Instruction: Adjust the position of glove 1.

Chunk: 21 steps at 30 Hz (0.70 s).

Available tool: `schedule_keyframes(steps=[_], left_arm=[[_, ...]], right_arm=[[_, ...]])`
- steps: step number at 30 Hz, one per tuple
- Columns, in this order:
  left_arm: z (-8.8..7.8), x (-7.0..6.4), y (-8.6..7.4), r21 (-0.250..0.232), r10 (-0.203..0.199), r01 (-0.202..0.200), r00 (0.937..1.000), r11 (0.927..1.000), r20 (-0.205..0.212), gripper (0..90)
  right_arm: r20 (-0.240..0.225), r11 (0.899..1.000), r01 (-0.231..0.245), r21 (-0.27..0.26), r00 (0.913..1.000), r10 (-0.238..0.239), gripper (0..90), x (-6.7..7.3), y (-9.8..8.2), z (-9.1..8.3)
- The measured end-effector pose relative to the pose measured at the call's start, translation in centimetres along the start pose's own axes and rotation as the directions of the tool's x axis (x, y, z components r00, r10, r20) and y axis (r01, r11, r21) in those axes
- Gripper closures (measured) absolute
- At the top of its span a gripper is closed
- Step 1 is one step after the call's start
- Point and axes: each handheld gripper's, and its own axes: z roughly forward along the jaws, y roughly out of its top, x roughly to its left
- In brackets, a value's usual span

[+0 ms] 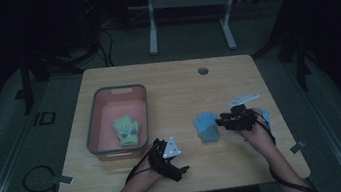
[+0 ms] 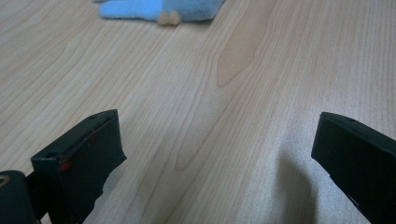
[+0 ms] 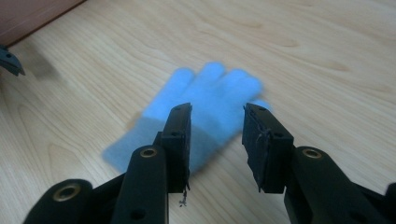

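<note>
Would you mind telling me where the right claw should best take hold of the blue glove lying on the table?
Probably at the darker cuff, from above. The blue glove lies flat on the table, fingers pointing away, and the right claw already hangs open over the cuff end.

Left gripper (image 1: 171, 160) sits low at the near edge, forearm coming in from below, jaws spread wide apart with nothing between them. Right gripper (image 1: 230, 120) is out to the right, wrist bent inward so it points left across the body. In the right gripper view its jaws stand partly apart, pads clear, gripping nothing.
</note>
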Motion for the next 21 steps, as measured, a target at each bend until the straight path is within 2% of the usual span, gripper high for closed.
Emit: schedule_keyframes(steps=[5, 10, 17, 18, 20, 21], left_arm=[[0.0, -0.1, 0.0, 0.001, 0.001, -0.001, 1.0000, 1.0000, 0.000, 2.3], [0.0, 0.0, 0.0, 0.001, 0.001, -0.001, 1.0000, 1.0000, -0.001, 2.2], [0.1, -0.1, 0.0, 0.003, 0.001, -0.001, 1.0000, 1.0000, -0.002, 2.2], [0.1, -0.1, 0.0, 0.002, 0.001, -0.001, 1.0000, 1.0000, -0.003, 2.2], [0.0, -0.1, 0.0, 0.001, 0.001, -0.001, 1.0000, 1.0000, -0.002, 2.2], [0.1, -0.1, 0.0, 0.003, 0.001, -0.001, 1.0000, 1.0000, -0.002, 2.2]], right_arm=[[0.022, 0.999, -0.028, -0.020, 0.9994, 0.029, 61.4, -1.2, -0.6, -1.5], [0.047, 0.999, -0.035, -0.027, 0.9983, 0.036, 61.3, -2.3, -1.2, -2.6], [0.103, 0.998, -0.058, -0.031, 0.9928, 0.061, 61.3, -4.7, -2.9, -4.8], [0.103, 0.998, -0.058, -0.031, 0.9928, 0.061, 61.3, -4.7, -2.9, -4.8], [0.130, 0.997, -0.066, -0.028, 0.9891, 0.069, 61.2, -5.7, -3.6, -5.6], [0.130, 0.997, -0.066, -0.028, 0.9891, 0.069, 61.2, -5.7, -3.6, -5.6]])
